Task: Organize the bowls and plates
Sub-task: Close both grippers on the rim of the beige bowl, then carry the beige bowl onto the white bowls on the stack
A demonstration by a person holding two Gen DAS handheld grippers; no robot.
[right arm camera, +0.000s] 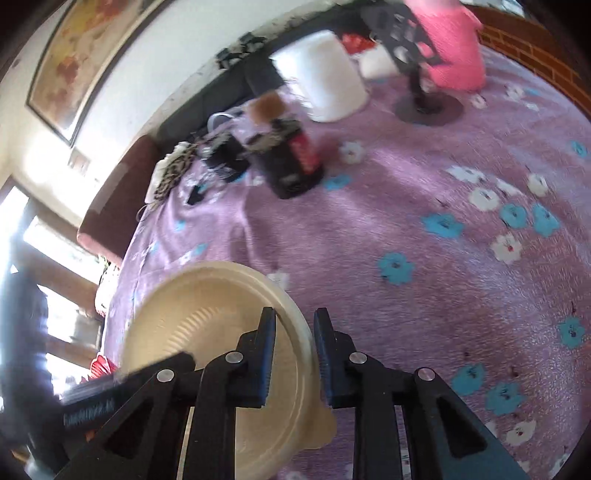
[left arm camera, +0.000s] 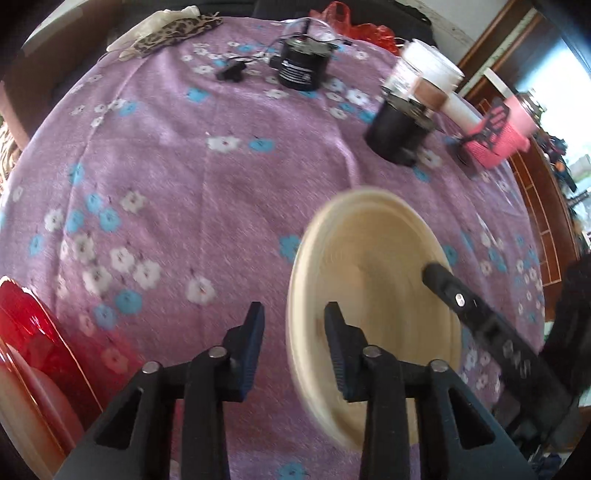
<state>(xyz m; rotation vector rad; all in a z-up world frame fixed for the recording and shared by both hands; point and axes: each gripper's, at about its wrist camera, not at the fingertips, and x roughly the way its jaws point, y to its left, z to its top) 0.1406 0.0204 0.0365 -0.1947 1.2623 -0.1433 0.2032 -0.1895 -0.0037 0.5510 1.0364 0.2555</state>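
Note:
A cream ribbed bowl [left arm camera: 373, 280] sits on the purple flowered tablecloth [left arm camera: 184, 177], and both grippers are at its rim. My left gripper [left arm camera: 294, 332] straddles the near-left rim with narrow jaws. One finger is inside the bowl and the other outside, with a strip of cloth showing between the outer pad and the rim. My right gripper [right arm camera: 294, 339] closes over the opposite rim of the cream bowl [right arm camera: 207, 317], and the rim fills the gap between its pads. That gripper appears as a black finger [left arm camera: 443, 284] in the left wrist view. A red plate [left arm camera: 33, 332] lies at the lower left.
Two black cylindrical devices [left arm camera: 301, 66] [left arm camera: 395, 129] with cables, a white tub [left arm camera: 428, 70], a pink cloth-covered object [left arm camera: 498, 133] on a stand and a leopard-print cloth [left arm camera: 173, 33] line the far side of the table. A dark sofa [right arm camera: 236, 85] stands behind it.

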